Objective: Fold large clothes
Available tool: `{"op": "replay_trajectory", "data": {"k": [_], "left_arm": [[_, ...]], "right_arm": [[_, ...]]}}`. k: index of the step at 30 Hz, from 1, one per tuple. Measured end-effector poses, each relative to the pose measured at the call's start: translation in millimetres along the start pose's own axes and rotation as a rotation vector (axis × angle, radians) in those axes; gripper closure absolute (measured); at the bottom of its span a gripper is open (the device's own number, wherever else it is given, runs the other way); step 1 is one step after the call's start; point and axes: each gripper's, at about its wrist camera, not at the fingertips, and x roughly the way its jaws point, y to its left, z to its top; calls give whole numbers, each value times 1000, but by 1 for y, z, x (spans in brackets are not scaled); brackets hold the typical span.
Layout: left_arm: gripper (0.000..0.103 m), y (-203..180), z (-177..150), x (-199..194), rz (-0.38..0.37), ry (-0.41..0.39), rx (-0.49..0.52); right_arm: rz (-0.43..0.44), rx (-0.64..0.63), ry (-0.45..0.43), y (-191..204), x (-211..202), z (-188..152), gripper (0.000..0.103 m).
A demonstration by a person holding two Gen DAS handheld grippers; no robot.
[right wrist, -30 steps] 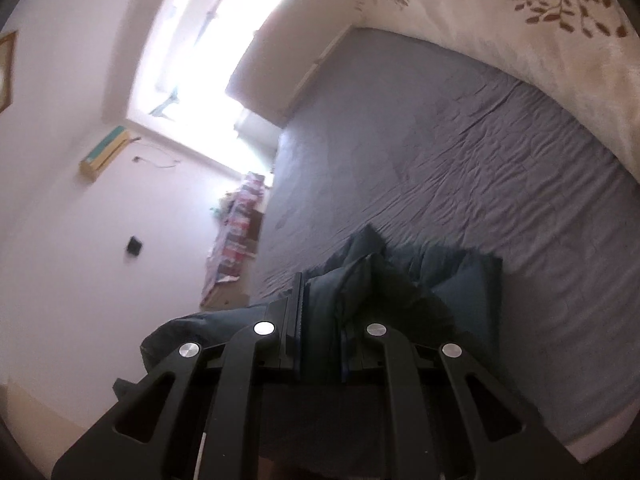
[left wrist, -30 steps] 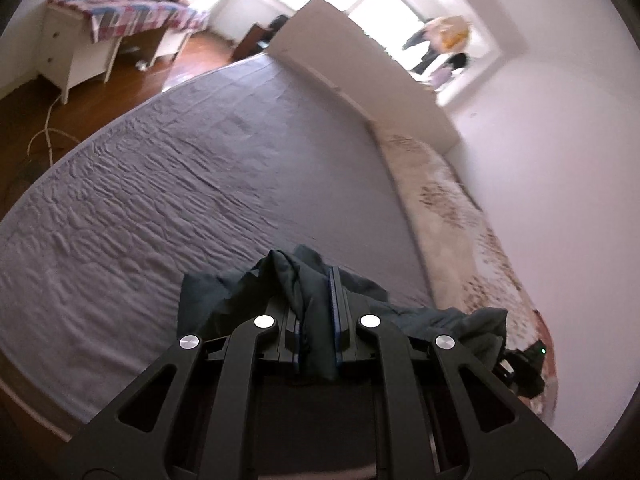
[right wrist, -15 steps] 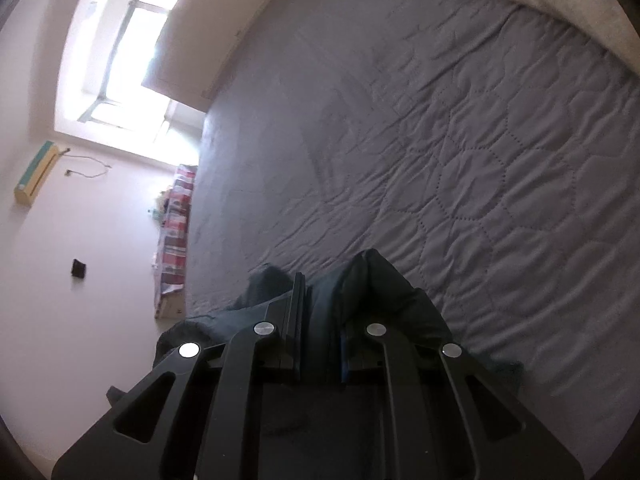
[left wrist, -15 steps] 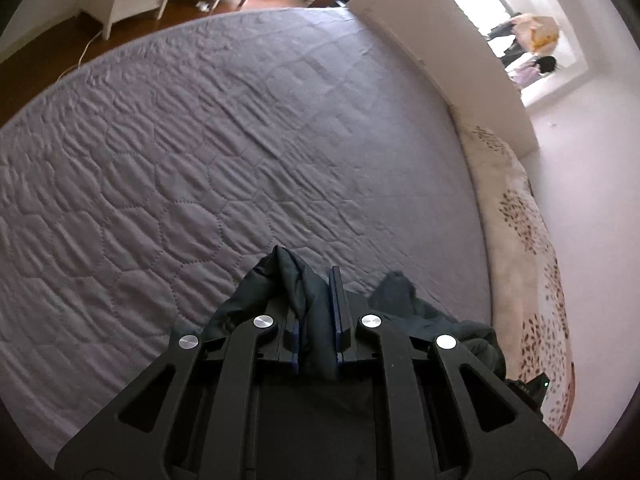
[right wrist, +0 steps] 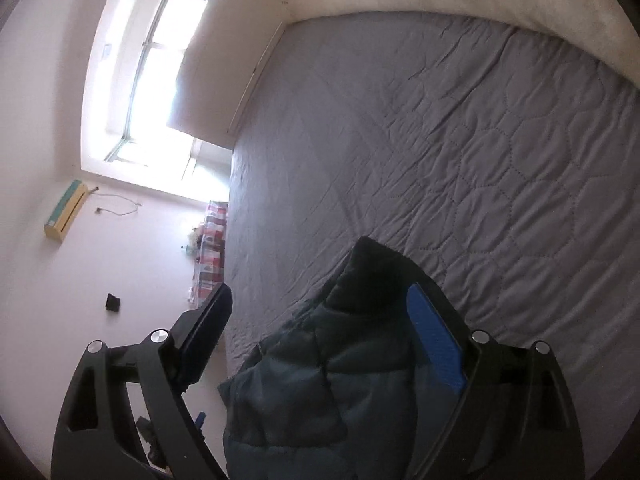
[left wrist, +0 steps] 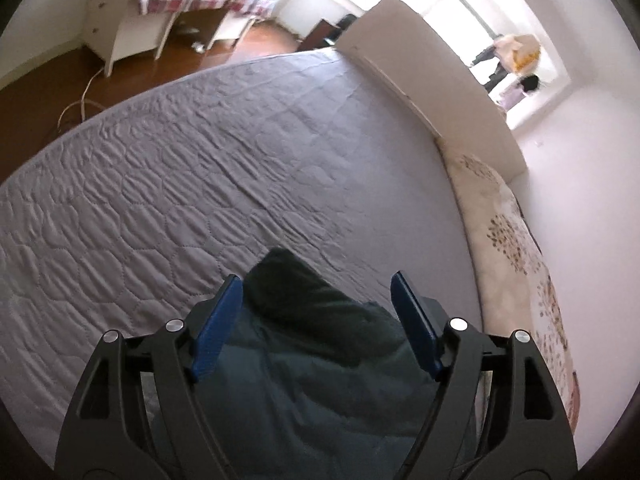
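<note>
Both claws, left (left wrist: 316, 288) and right (right wrist: 320, 304), just sprung apart, jacket (left wrist: 320, 360) loose between pads: release step; next, regrip an edge.

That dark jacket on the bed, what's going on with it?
A person holding a gripper in each hand is folding a dark padded jacket on a bed with a grey quilted cover. The jaws of the left gripper and the right gripper have just been opening. The jacket lies between both pairs of jaws but is no longer pinched, so it looks just set down.
</note>
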Motion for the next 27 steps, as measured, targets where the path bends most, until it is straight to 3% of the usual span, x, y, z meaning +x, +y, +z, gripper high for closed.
{"op": "replay_trajectory", "data": {"k": [1,4,6,8,12,15,25,27], "left_arm": [[27,-4,-3,-2,-3,4,29],[33,-22,-19,0,35,22,151],[55,-27,-28,8,70,56,204],[67,-23,-37,19,105,102,222],[72,-16,-53,48,229,160,265],[72,-8,-60,61,268,186,257],[71,-7,-63,38,241,139,246],[63,-5,-64,22,232,129,237]], "right_arm": [[-12,-27,6,4,1,-3,22],[-104,-218,77,29,11,-32,51],[-169,-296,113,37,22,-48,68],[-248,-330,145,34,37,-60,75],[-360,-362,175,25,65,-67,78],[-427,-369,213,17,84,-71,85],[-490,-426,217,21,106,-78,87],[-475,-405,211,20,100,-74,87]]}}
